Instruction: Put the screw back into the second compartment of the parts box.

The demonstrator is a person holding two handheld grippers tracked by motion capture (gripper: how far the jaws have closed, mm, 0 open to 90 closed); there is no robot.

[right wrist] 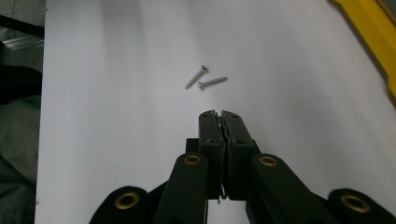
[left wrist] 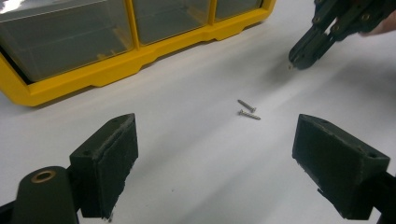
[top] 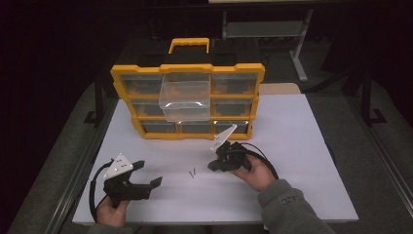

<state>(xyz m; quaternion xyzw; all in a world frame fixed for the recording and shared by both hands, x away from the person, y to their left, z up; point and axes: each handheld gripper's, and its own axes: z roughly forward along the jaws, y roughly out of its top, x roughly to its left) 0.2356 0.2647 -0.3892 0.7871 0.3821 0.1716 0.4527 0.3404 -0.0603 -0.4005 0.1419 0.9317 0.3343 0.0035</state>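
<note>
Two screws (top: 192, 172) lie on the bare white desk (top: 302, 161), between both grippers, well apart from the yellow organizer (top: 187, 100). The left gripper (top: 150, 175) stands wide near the front edge. The right gripper (top: 214, 165) is closed, holding nothing.

1. We take this for a workshop or lab bench: a plain white table (top: 292, 146) stands in a dark room
2. We see a yellow parts organizer (top: 187, 100) with clear drawers on it
3. We see two loose screws (left wrist: 247, 110) lying on the tabletop
4. Beyond, we make out metal frame legs (top: 299, 53) on grey floor
</note>
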